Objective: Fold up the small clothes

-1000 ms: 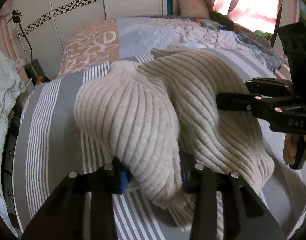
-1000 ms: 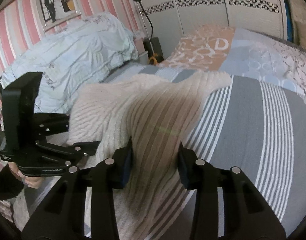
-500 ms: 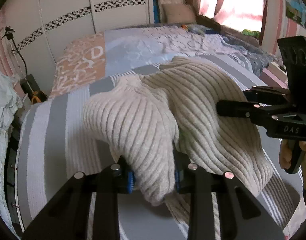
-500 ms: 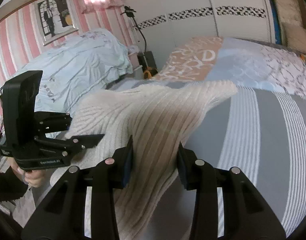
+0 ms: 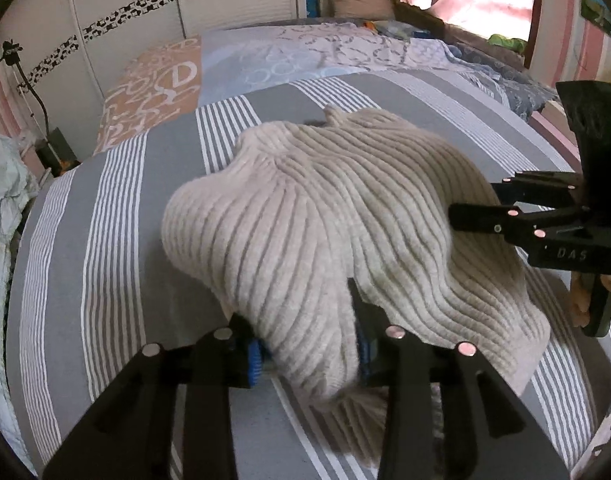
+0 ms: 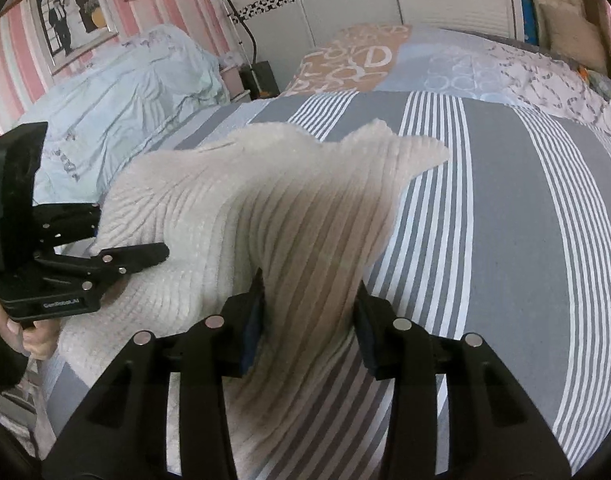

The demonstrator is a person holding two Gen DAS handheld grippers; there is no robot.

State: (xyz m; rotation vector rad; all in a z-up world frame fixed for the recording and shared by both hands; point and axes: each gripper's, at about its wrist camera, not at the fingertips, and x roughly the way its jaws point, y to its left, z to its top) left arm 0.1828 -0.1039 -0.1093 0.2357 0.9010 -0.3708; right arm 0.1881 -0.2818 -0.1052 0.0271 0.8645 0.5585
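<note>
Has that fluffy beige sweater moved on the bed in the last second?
Yes. The sweater has moved toward the camera: in the left wrist view its far edge sat near the patterned pillows, now grey striped bedspread shows between.

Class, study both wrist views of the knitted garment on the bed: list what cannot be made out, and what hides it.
- Left wrist view: where the left gripper meets the knitted garment; fabric drapes over the pads.
- Right wrist view: the right gripper contact, likewise covered.
- Both views: the garment's type and underside, bunched and lifted.
- Right wrist view: the wall picture, too small and distorted.
</note>
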